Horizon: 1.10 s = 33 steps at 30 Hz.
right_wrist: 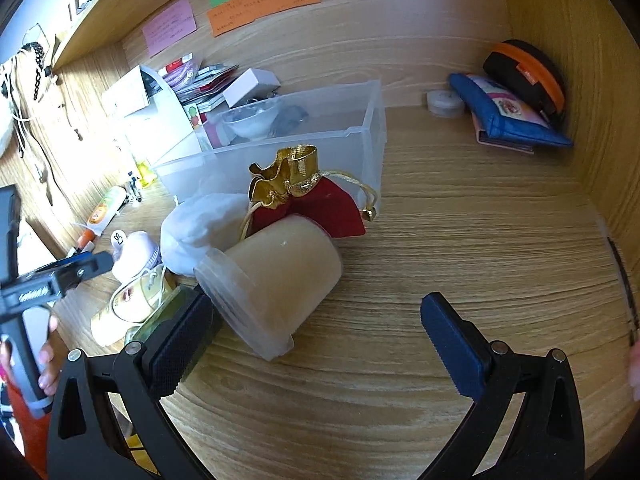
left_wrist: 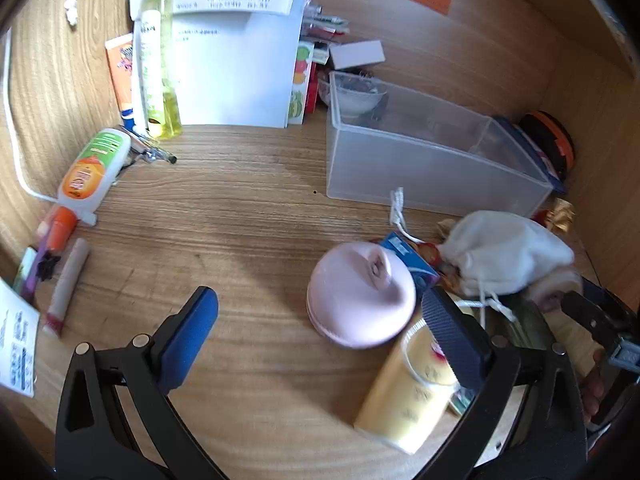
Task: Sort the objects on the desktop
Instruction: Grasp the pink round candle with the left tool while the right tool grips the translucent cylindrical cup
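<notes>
My left gripper (left_wrist: 324, 336) is open and empty above the desk; a pink round case (left_wrist: 360, 294) and a yellow tube (left_wrist: 408, 392) lie close to its right finger. My right gripper (right_wrist: 316, 338) is open and empty; a cream plastic jar (right_wrist: 276, 284) lies on its side just beyond its left finger. Behind the jar are a red and gold pouch (right_wrist: 316, 204) and a white drawstring bag (right_wrist: 200, 228), which also shows in the left wrist view (left_wrist: 508, 252). A clear plastic bin (left_wrist: 420, 152) stands behind them, also in the right wrist view (right_wrist: 360, 120), holding a small bowl (right_wrist: 252, 120).
At the left lie a glue bottle (left_wrist: 94, 172), a lip balm stick (left_wrist: 66, 284), tubes (left_wrist: 150, 68) and white papers (left_wrist: 240, 60). A blue wallet (right_wrist: 508, 114) and an orange-black case (right_wrist: 528, 76) rest in the right corner by the side wall. Sticky notes (right_wrist: 264, 2) are on the back wall.
</notes>
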Tool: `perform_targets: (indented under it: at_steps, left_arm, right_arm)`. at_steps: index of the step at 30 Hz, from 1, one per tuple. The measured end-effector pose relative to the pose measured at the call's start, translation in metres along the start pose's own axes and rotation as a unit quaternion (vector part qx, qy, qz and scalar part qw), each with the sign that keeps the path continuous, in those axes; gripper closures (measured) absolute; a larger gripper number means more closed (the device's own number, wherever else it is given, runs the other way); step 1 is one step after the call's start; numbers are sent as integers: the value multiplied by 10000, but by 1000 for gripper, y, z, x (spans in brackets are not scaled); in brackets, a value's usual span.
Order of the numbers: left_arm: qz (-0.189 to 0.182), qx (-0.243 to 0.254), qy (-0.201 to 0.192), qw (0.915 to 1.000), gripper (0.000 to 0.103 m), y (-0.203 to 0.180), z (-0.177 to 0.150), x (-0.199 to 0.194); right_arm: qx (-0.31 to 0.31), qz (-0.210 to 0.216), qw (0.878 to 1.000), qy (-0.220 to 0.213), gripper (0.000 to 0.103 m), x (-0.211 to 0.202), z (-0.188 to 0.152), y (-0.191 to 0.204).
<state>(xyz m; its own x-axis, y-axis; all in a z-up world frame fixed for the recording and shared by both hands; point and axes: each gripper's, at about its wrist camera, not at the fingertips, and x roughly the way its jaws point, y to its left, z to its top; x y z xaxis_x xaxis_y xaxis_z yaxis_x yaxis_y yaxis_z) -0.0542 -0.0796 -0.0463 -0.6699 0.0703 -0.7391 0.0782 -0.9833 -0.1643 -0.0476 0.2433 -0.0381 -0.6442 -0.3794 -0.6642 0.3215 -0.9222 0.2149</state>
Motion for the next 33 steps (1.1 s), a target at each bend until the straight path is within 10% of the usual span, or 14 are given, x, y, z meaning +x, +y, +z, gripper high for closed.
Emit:
perform_targets:
  at_steps: [12,21,28,33]
  left_arm:
    - [13,182,358,9992,1,-9,0,29]
    - [369,516,306,9975,20,-22,-4,33]
    - [358,528,291,9975,40,-23,0,33]
    - [228,417,272,9985,40,-18,1,32]
  right_arm:
    - [-589,-10,9974,403,0,26,14,15]
    - [-1173,365,9896,750,2,43,28,22]
    - [-1068,872,9863,903,33,52,29,21]
    - [-1118,756,9875,813,35,47,25,25]
